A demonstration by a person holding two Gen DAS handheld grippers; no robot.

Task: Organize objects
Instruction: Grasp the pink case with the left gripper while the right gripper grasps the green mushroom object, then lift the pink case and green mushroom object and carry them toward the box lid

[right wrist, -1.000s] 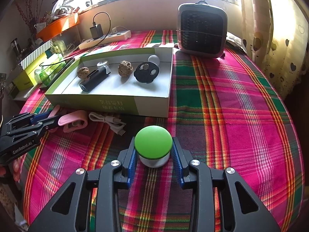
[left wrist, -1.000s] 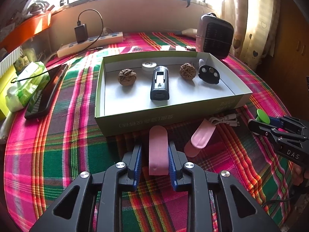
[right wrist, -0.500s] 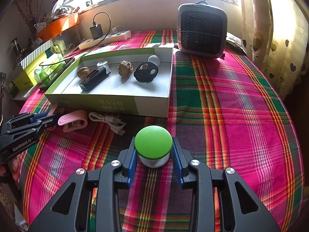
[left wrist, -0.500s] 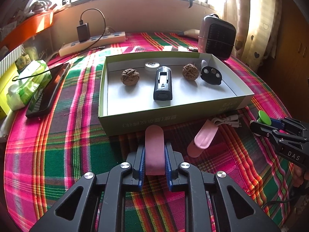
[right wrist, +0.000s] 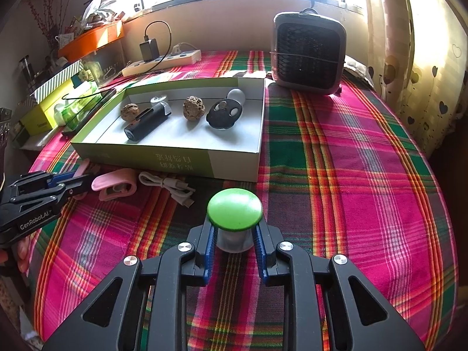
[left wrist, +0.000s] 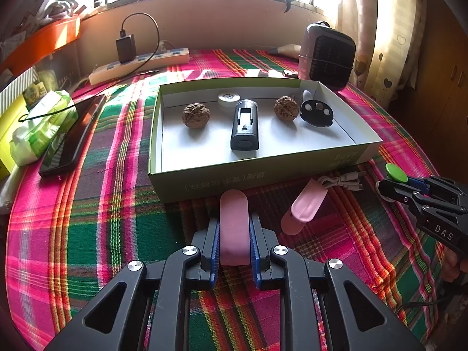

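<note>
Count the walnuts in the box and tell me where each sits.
2. One walnut lies left of the black device; the other walnut lies right of it, beside the black disc.

1. The counter (right wrist: 365,152) is covered by a plaid cloth in pink, green and red.
2. A shallow green-walled cardboard box (left wrist: 263,175) lies open near the middle.
3. Just before its front wall lie a pink rounded clip-like piece (left wrist: 305,207) and a coiled white cable (left wrist: 342,180).
4. A grey boxy fan heater (right wrist: 307,55) stands at the far right.
5. A white power strip (left wrist: 140,65) lies at the back, with a black charger (left wrist: 125,48) plugged in.
6. A black phone (left wrist: 73,134) and a green wet-wipe pack (left wrist: 38,128) lie at the left.
</note>
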